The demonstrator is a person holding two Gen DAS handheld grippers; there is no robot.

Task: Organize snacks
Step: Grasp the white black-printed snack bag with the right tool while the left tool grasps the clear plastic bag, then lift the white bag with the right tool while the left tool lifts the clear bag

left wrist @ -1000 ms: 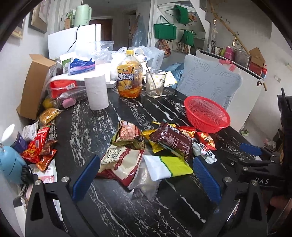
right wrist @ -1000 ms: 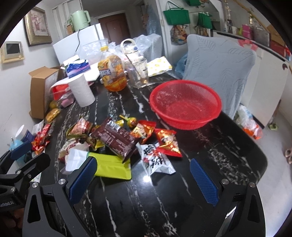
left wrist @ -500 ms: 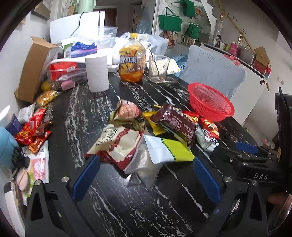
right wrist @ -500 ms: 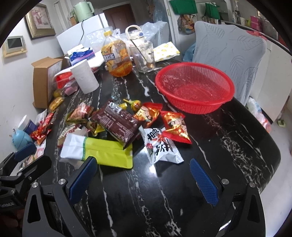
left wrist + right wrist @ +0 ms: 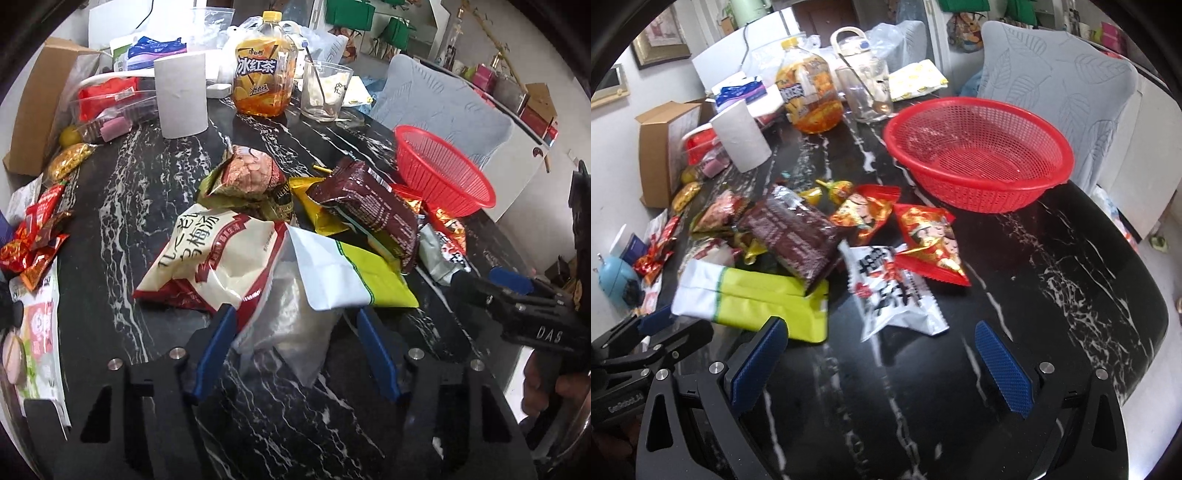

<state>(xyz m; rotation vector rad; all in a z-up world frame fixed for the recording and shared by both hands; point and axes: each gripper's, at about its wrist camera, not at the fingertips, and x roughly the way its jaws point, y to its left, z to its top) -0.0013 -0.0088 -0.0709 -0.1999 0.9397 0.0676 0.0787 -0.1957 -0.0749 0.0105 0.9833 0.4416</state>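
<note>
Several snacks: heaped mid-worktop (image 5: 1052, 295), none in the red basket (image 5: 979, 155) so far.
Basket: at the far right side of the worktop, open side up, well apart from the left gripper and nearer the right one.
Left gripper (image 5: 295, 347): fingers (image 5: 218, 343) spread, straddling the near end of a clear bag (image 5: 295, 332); blue pads beside the film, contact not certain, nothing clamped.
Clear bag: lying flat, partly under the cream-and-red bag (image 5: 218, 258) and the white-and-green pouch (image 5: 343, 273).
Right gripper (image 5: 879, 362): fingers (image 5: 1004, 373) wide apart, holding nothing, low over bare worktop just short of the white packet (image 5: 890, 295).
Nearby snacks: dark brown pack (image 5: 798, 236) resting on the pouch; two red-and-gold packets (image 5: 931, 243) between the white packet and the basket.
Clutter behind: tea bottle (image 5: 264, 77), glass (image 5: 325, 88), paper roll (image 5: 181, 96), cardboard box (image 5: 33, 107); apparently not part of the job.
Step in hand: likely the first pick, left side lining up on the clear bag.
Next move, left: close on the bag's near end, lift clear, carry across to the basket.
Caution: slack, slippery film apt to slide out; overlapping bags liable to drag along, so a slow pull toward the near edge seems wise.
Next move, right: ease forward, close on the white packet's near edge.
</note>
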